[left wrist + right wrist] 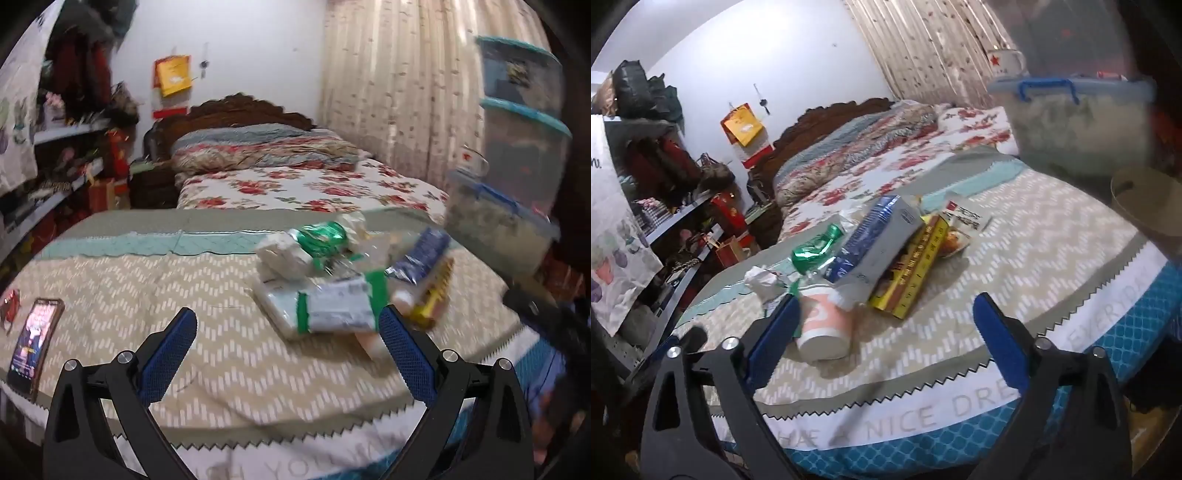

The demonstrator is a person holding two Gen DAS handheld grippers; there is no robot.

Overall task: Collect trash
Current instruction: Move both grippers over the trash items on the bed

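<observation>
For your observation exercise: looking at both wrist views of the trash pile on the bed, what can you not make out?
- Paper cup, left view: mostly hidden behind the packet and a finger.
- Phone screen, left view: too blurred to read.
- Tub contents, both views: blurred by motion.
- Blanket lettering, right view: partly covered by the fingers.

A cluster of trash lay on the chevron-patterned cloth. A pink-and-white paper cup (824, 325) lay on its side, mouth toward the camera. Behind it, a grey-and-blue carton (877, 242) leaned on a yellow box (912, 275). A crumpled green wrapper (812, 249) and white tissue (762, 282) lay alongside.
</observation>
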